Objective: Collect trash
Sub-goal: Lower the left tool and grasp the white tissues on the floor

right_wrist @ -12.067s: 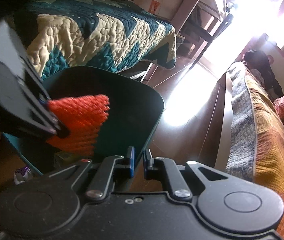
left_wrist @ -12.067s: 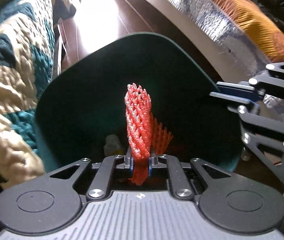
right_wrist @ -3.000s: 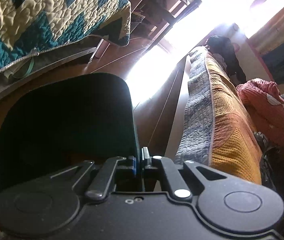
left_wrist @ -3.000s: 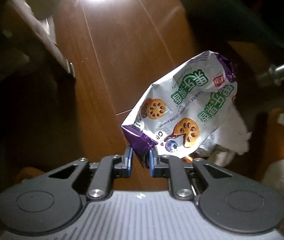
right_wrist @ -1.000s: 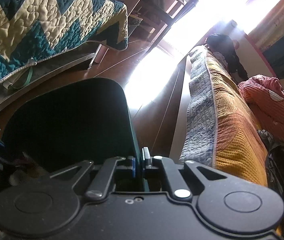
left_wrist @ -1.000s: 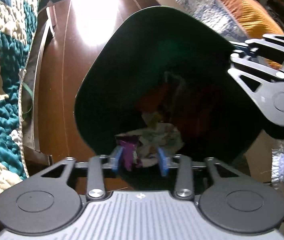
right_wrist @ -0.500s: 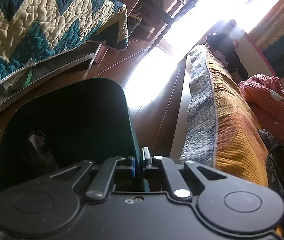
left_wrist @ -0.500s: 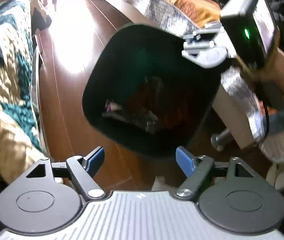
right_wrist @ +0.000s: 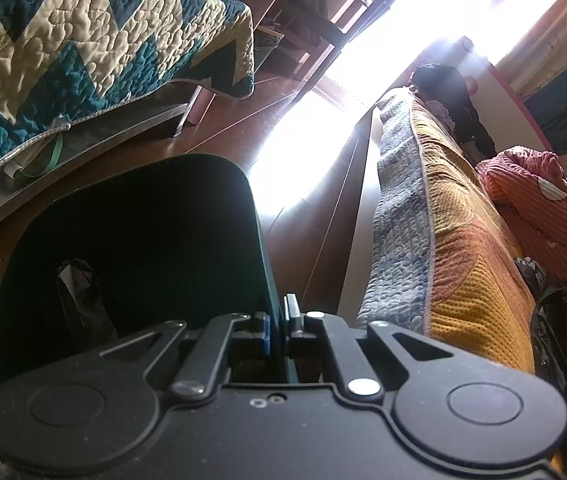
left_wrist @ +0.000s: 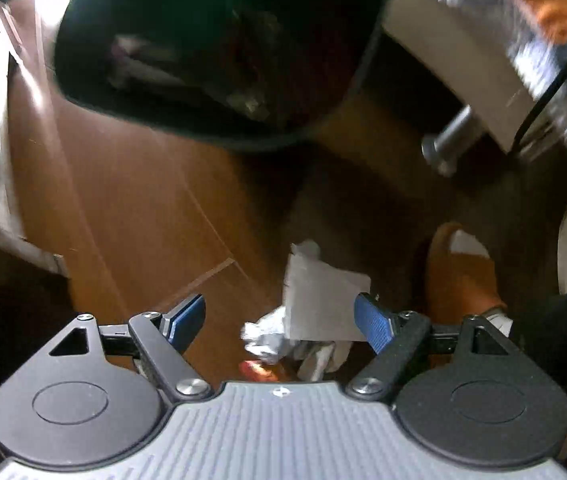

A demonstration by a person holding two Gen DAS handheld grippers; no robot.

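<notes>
Trash: a white paper [left_wrist: 323, 300] and crumpled wrappers [left_wrist: 271, 336] are seen lying on the brown wooden floor [left_wrist: 131, 200], in a loose pile. In the left wrist view the pile is located below and between the blue pads [left_wrist: 187, 316] of the left gripper [left_wrist: 281, 318]. The jaws of this gripper are spread wide and are opening; no pad is pressed on the paper, so nothing is grasped. Whether the right-hand pad touches the paper edge cannot be told.

A dark green bin [left_wrist: 219, 48] is shown above the pile, apart from it, with its open mouth turned toward the camera. Earlier-collected trash is visible inside it, blurred.

The bin [right_wrist: 143, 240] is held by the right gripper [right_wrist: 279, 328]: its jaws are clenched on the near wall, which is seen passing between the two fingers.

An orange slipper [left_wrist: 459, 276] is located just beside the pile. A quilted bed [right_wrist: 83, 60] and a second bed [right_wrist: 443, 220] are seen on either side of the floor.
</notes>
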